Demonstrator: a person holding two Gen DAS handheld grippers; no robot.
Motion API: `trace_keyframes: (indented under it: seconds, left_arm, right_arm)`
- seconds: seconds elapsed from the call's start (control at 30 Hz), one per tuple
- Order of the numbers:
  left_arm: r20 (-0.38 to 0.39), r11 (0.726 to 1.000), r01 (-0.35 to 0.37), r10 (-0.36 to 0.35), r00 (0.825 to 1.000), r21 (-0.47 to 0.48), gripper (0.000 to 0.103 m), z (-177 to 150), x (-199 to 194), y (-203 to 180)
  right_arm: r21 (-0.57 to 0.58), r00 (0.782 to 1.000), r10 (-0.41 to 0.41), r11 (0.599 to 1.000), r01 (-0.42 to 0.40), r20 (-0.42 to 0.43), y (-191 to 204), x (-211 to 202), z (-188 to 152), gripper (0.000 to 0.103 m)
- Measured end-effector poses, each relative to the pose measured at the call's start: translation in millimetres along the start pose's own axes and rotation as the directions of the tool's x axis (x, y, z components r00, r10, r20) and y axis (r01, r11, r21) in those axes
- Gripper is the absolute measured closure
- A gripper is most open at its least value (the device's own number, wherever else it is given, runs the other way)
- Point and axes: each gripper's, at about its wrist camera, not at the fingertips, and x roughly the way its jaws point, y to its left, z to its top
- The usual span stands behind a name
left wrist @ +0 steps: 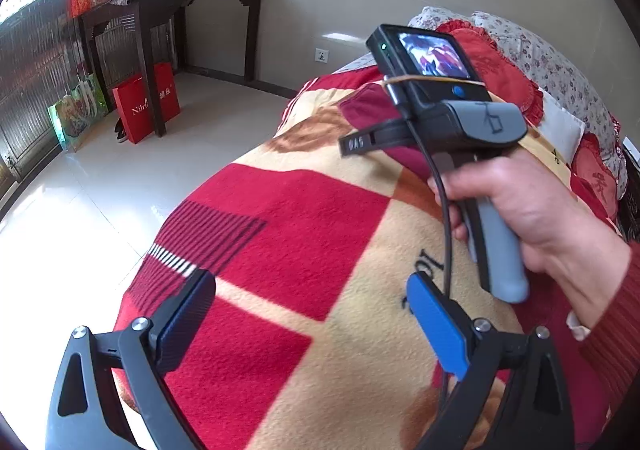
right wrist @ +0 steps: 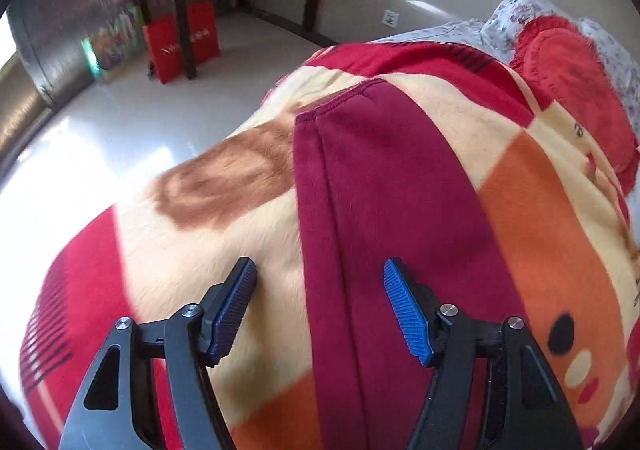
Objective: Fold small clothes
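Note:
A dark crimson garment (right wrist: 384, 189) lies folded in a long strip on the patterned blanket (right wrist: 224, 234). My right gripper (right wrist: 320, 290) is open above the strip's near part, jaws straddling its left edge, holding nothing. In the left wrist view a corner of the garment (left wrist: 360, 105) shows beyond the right gripper's body (left wrist: 448, 109), held in a hand (left wrist: 520, 205). My left gripper (left wrist: 310, 290) is open and empty above the blanket (left wrist: 280, 250), nearer than the garment.
The bed's left edge drops to a glossy tiled floor (left wrist: 120, 185). A dark wooden table (left wrist: 176, 1) stands by the wall with red gift bags (left wrist: 146, 105) under it. Red cushions (right wrist: 572, 77) and floral bedding (left wrist: 560, 65) lie at the bed's far end.

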Motion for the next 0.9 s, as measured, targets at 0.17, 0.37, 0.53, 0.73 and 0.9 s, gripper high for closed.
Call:
trace_keyframes:
  seconds: [0.17, 0.37, 0.53, 0.73, 0.9]
  left_arm:
    - [0.016, 1.000, -0.006, 0.006, 1.000, -0.014, 0.004, -4, -11, 9]
    - [0.065, 1.000, -0.004, 0.005, 0.998, -0.020, 0.004, -3, -36, 8]
    - [0.109, 1.000, 0.013, -0.014, 0.994, 0.015, 0.004, -5, -63, -17]
    - [0.097, 0.993, 0.054, -0.064, 0.993, 0.103, 0.004, -16, -72, -74]
    - [0.074, 0.976, 0.075, -0.092, 0.993, 0.206, 0.004, -30, -68, -134]
  right_arm:
    - [0.138, 0.999, 0.043, 0.989, -0.046, 0.021, -18, -18, 4, 0.103]
    - [0.258, 0.973, 0.111, 0.952, -0.162, 0.200, -66, -126, -25, 0.103]
    - [0.399, 0.937, 0.109, 0.884, -0.244, 0.332, -136, -214, -91, 0.103]
    - [0.564, 0.921, -0.026, 0.797, -0.216, 0.389, -227, -288, -217, 0.103]
    - [0.717, 0.961, -0.130, 0.691, -0.090, 0.246, -281, -273, -330, 0.103]
